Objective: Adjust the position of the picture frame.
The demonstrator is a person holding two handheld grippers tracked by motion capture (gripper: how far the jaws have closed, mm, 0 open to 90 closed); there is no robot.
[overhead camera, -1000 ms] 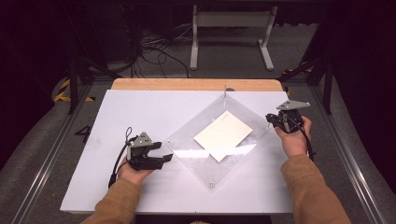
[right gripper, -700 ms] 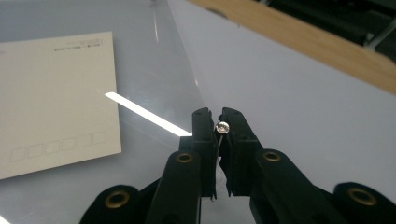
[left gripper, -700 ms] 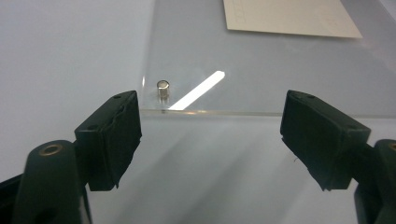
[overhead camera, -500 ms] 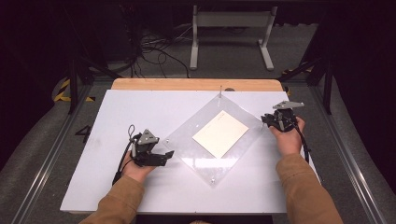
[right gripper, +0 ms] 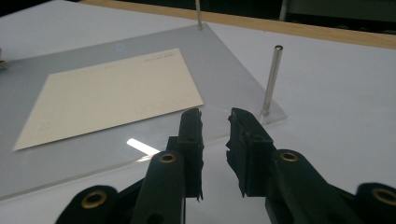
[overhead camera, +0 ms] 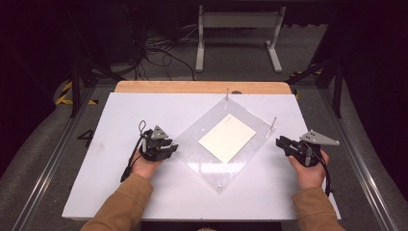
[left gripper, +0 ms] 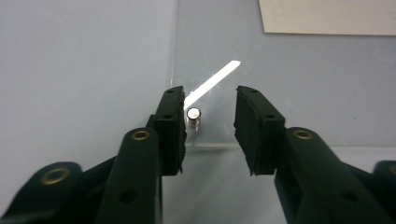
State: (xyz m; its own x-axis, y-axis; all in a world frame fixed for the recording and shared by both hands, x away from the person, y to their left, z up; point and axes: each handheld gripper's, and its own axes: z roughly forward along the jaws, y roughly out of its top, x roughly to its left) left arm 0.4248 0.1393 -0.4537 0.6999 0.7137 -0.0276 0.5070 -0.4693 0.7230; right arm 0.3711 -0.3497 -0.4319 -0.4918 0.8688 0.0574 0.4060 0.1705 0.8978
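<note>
High view. White worktop [overhead camera: 120, 192] carried a clear acrylic plate [overhead camera: 207, 159] set cornerwise like a diamond. A cream paper sheet [overhead camera: 227, 138] lay flat on its middle. Thin metal pins stood at the plate's corners: far pin [overhead camera: 227, 93], right pin [overhead camera: 274, 122], near pin [overhead camera: 219, 184]. Left tool [overhead camera: 169, 149] sat just beside the plate's left corner, held in the left hand [overhead camera: 144, 166], tan sleeve behind. Right tool [overhead camera: 280, 143] lay near the right corner, apart from the plate, in the right hand [overhead camera: 308, 173]; grey 3-cornered plate on top. Dark floor beyond held cables and a grey stand [overhead camera: 238, 33].

Left gripper view. Left tool [left gripper: 210, 126] released, jaws wide apart, grasping nothing. A short metal pin [left gripper: 193, 117] stood at the plate's corner, just beside the inner face of the jaw at left; touching or not, cannot tell. A bright glare streak crossed the acrylic plate [left gripper: 303, 84] beyond the pin. Corner of the paper sheet [left gripper: 327, 16] at upper right.

Right gripper view. Right tool [right gripper: 215, 140] released, narrow gap between jaws, nothing in it. Jaw tips hovered over the plate's near edge. Tall right pin [right gripper: 272, 79] stood upright at the plate's corner, just right of the jaws, apart from them. Paper sheet [right gripper: 112, 95] lay flat on the acrylic plate [right gripper: 224, 56]; far pin [right gripper: 199, 13] behind.
</note>
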